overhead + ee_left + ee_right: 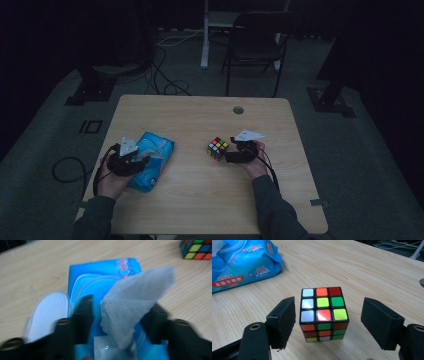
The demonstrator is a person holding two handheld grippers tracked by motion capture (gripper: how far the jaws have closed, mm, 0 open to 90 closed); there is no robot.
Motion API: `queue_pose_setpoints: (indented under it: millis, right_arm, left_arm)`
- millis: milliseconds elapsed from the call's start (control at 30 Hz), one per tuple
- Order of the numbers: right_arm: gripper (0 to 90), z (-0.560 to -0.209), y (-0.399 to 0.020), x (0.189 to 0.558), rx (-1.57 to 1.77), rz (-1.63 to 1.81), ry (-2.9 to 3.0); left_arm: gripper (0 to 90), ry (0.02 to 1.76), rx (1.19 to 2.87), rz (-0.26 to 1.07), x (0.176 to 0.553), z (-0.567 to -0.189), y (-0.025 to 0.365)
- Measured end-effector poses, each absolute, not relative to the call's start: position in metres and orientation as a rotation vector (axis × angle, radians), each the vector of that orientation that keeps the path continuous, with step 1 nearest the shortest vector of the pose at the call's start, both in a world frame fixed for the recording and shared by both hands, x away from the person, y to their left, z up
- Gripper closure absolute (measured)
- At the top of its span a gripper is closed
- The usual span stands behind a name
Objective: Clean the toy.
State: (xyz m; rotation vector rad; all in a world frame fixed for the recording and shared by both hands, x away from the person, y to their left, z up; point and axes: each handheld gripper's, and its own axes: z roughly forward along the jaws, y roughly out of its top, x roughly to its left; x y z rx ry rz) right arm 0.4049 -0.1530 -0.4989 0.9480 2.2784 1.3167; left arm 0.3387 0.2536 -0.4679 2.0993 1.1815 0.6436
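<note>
Wipes are the business on the left: a soft blue plastic pack of wet wipes [150,161] lies at the near left of the pale wooden bench [200,210], its white flip lid [47,315] thrown back. One thin white sheet [135,307] is drawn up between the left gripper [122,312] fingers; whether it is pinched cannot be told through the blur. Light, limp and easily torn, it is best taken low, near the opening, with the pack steadied. On the right, a multicoloured puzzle cube [323,312] is flanked by the right gripper [328,320], fingers standing clear of both sides. Cube and pack are well apart; nothing blocks either.
</note>
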Motion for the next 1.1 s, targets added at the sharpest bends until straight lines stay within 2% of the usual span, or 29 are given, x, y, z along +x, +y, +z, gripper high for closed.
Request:
queue_pose_setpoints:
  millis: [133, 267, 533, 833, 933, 1100]
  right_arm:
    - [28.0, -0.500, -0.157, 0.405, 0.966, 1.322, 2.266]
    - [28.0, -0.500, -0.159, 0.405, 0.969, 1.320, 2.263]
    - [28.6, -0.500, -0.157, 0.403, 0.963, 1.320, 2.257]
    - [28.6, -0.502, -0.155, 0.402, 0.964, 1.323, 2.261]
    - [28.6, -0.502, -0.154, 0.402, 0.959, 1.328, 2.260]
    - [28.6, -0.500, -0.156, 0.401, 0.958, 1.331, 2.254]
  left_arm:
    - [79.3, 1.193, 2.083, 0.624, 0.342, -0.464, 0.254]
    - [87.9, 1.186, 2.075, 0.623, 0.343, -0.461, 0.254]
    - [89.7, 1.137, 2.028, 0.642, 0.343, -0.436, 0.255]
    - [89.7, 1.009, 1.869, 0.642, 0.336, -0.387, 0.251]
    - [89.5, 1.027, 1.896, 0.662, 0.339, -0.387, 0.248]
    - [89.0, 1.098, 1.963, 0.671, 0.344, -0.410, 0.249]
